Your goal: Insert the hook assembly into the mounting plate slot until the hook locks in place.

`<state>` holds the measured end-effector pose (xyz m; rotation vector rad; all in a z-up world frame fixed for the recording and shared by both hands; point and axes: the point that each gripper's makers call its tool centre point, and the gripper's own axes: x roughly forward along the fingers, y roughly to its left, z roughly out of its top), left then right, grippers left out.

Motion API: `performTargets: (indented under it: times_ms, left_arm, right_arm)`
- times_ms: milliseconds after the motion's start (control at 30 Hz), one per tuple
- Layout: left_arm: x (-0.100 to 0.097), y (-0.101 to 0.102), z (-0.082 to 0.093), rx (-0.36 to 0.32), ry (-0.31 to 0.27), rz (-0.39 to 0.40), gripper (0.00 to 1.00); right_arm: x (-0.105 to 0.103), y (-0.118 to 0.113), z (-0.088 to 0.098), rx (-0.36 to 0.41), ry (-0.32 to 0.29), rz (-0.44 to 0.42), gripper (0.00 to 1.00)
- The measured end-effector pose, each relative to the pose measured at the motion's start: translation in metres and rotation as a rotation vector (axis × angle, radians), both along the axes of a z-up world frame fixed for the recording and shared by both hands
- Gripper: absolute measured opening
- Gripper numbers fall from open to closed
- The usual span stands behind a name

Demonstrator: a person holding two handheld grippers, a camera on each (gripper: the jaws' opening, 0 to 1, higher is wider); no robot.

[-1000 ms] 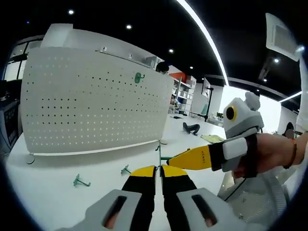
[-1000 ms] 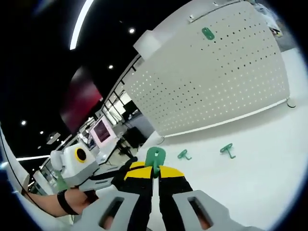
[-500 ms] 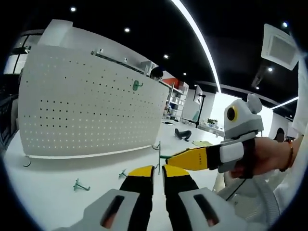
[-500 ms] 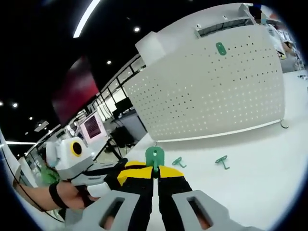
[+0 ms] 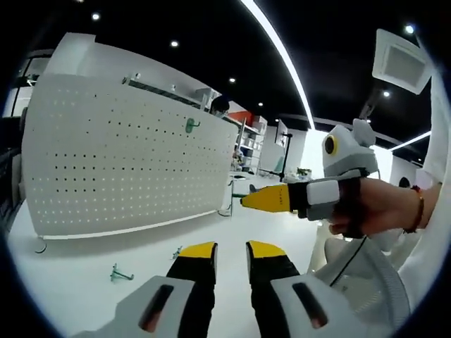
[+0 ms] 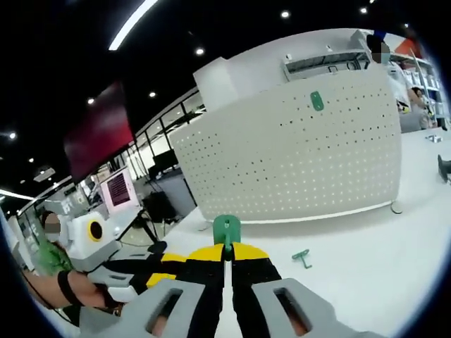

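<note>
Clearly, a green hook (image 6: 227, 230) is clamped upright in the closed right gripper (image 6: 227, 255).
Ahead, the pegboard (image 6: 296, 162) is seen; the left gripper (image 5: 231, 248) is held parted, empty. No writing is legible.

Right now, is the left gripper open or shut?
Open. In the left gripper view, the left gripper has a clear gap between its yellow tips, nothing in it; the right gripper is shut on the green hook.

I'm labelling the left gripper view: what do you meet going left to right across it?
Loose green hook on the table → white pegboard → green hook already hung on the pegboard → right gripper, holding a green hook → the hand that holds it.
</note>
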<state>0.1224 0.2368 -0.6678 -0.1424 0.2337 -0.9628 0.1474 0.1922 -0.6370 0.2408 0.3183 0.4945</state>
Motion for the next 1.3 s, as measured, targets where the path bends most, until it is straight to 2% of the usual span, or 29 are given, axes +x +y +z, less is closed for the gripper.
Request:
performTargets:
  times_ms: [100,200,300,467,567,633,967,1100,1300]
  left_arm:
    - [-0.003,0.001,0.000,0.009,-0.010,-0.009,0.21]
    - [-0.007,0.004,-0.005,-0.014,0.041,-0.017,0.21]
    - [-0.007,0.006,-0.005,-0.021,0.032,-0.010,0.23]
    - [-0.011,0.007,-0.007,0.007,0.022,-0.014,0.26]
    - [-0.016,0.005,-0.009,0.016,0.020,-0.044,0.27]
    - [-0.017,0.006,-0.014,0.048,0.022,-0.058,0.28]
    - [-0.013,0.014,-0.007,0.061,-0.016,-0.070,0.34]
    - [-0.012,0.016,-0.007,0.070,-0.030,-0.077,0.35]
    - [-0.015,0.025,-0.017,0.096,-0.015,-0.090,0.36]
  right_arm:
    - [0.004,-0.004,0.003,-0.022,-0.012,-0.016,0.01]
    - [0.008,-0.007,0.007,-0.033,-0.026,-0.027,0.01]
    - [0.014,-0.011,0.010,-0.047,-0.030,-0.041,0.01]
    - [0.026,-0.017,0.022,-0.059,-0.058,-0.062,0.01]
    - [0.036,-0.019,0.028,-0.076,-0.070,-0.065,0.01]
    - [0.041,-0.021,0.034,-0.078,-0.090,-0.077,0.01]
    - [0.068,-0.037,0.061,-0.098,-0.146,-0.133,0.01]
    - [0.077,-0.041,0.065,-0.100,-0.152,-0.149,0.01]
    - [0.088,-0.044,0.067,-0.122,-0.161,-0.168,0.01]
